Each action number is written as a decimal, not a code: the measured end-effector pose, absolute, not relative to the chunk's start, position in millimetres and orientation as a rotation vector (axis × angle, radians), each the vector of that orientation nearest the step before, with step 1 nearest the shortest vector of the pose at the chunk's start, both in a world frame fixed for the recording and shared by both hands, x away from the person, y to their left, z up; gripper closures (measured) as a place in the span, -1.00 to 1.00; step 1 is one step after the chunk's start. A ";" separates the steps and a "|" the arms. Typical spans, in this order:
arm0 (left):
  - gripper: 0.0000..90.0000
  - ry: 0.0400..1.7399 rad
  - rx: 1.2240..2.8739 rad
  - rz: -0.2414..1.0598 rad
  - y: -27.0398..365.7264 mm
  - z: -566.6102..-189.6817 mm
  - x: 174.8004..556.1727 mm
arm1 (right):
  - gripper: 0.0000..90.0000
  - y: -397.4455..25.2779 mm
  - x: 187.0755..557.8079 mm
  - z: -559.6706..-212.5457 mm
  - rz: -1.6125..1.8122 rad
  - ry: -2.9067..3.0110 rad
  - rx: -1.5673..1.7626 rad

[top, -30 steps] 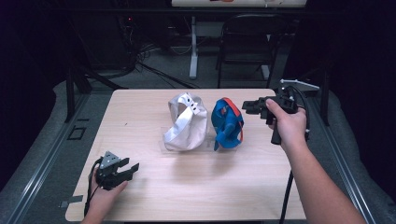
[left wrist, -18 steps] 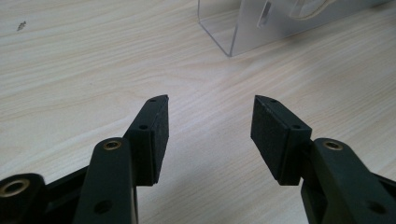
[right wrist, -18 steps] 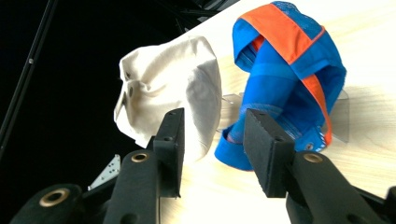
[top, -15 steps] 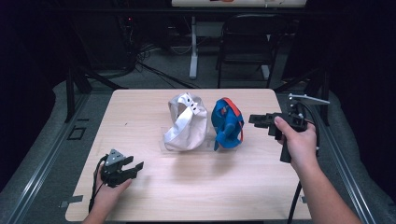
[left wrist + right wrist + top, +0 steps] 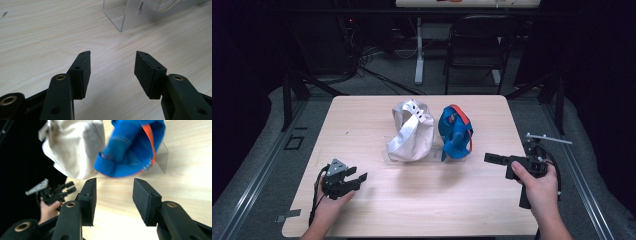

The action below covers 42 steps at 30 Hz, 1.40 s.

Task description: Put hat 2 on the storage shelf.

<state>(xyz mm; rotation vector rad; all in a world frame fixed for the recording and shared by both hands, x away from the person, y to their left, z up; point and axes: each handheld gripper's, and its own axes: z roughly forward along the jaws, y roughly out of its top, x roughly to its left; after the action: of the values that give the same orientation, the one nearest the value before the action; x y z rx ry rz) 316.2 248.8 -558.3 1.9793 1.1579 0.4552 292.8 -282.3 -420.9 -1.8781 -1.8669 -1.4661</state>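
A white cap point(image 5: 411, 131) and a blue cap with an orange strap point(image 5: 455, 132) rest side by side on clear acrylic stands mid-table. My left gripper point(image 5: 358, 178) lies low at the front left of the table, open and empty; its own view has the pads point(image 5: 83, 71) spread over bare wood, with a corner of a clear stand point(image 5: 125, 15) ahead. My right gripper point(image 5: 490, 158) is held at the right, pointing left toward the blue cap point(image 5: 130, 150), jaws open and empty. The white cap point(image 5: 75, 147) lies beyond it.
The light wooden table point(image 5: 422, 210) has bare wood along its front. A black chair point(image 5: 474, 45) and a white table leg point(image 5: 418, 55) stand beyond the far edge. Dark floor surrounds the table. The other hand with its gripper point(image 5: 53, 192) appears in the right gripper view.
My right gripper has come back and down from beside the blue cap toward the table's front right. The left gripper has stayed almost still.
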 end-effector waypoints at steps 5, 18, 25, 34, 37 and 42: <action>0.05 1.163 1.975 0.463 249.0 -559.7 316.8 | 0.20 -282.4 277.7 -455.5 -1.452 -1.886 -1.911; 0.05 1.171 1.976 0.465 251.2 -560.5 315.6 | 0.18 -270.1 256.6 -516.5 -1.486 -1.945 -1.955; 0.05 1.172 1.972 0.474 253.2 -561.1 313.6 | 0.10 -262.4 253.0 -531.8 -1.523 -1.993 -1.933; 0.04 1.174 1.981 0.466 255.0 -561.6 310.0 | 0.11 -258.0 258.5 -552.0 -1.516 -1.973 -1.945; 0.04 1.182 1.977 0.464 255.9 -562.2 308.6 | 0.11 -255.8 261.7 -556.2 -1.507 -1.966 -1.944; 0.04 1.187 1.973 0.467 257.9 -562.4 307.1 | 0.11 -249.7 265.5 -560.9 -1.495 -1.990 -1.950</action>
<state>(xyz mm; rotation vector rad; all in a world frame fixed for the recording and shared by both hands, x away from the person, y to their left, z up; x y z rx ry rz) 307.1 257.9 -562.4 1.9734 1.1868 0.4671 265.5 -249.7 -560.9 -1.9496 -1.9896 -1.4947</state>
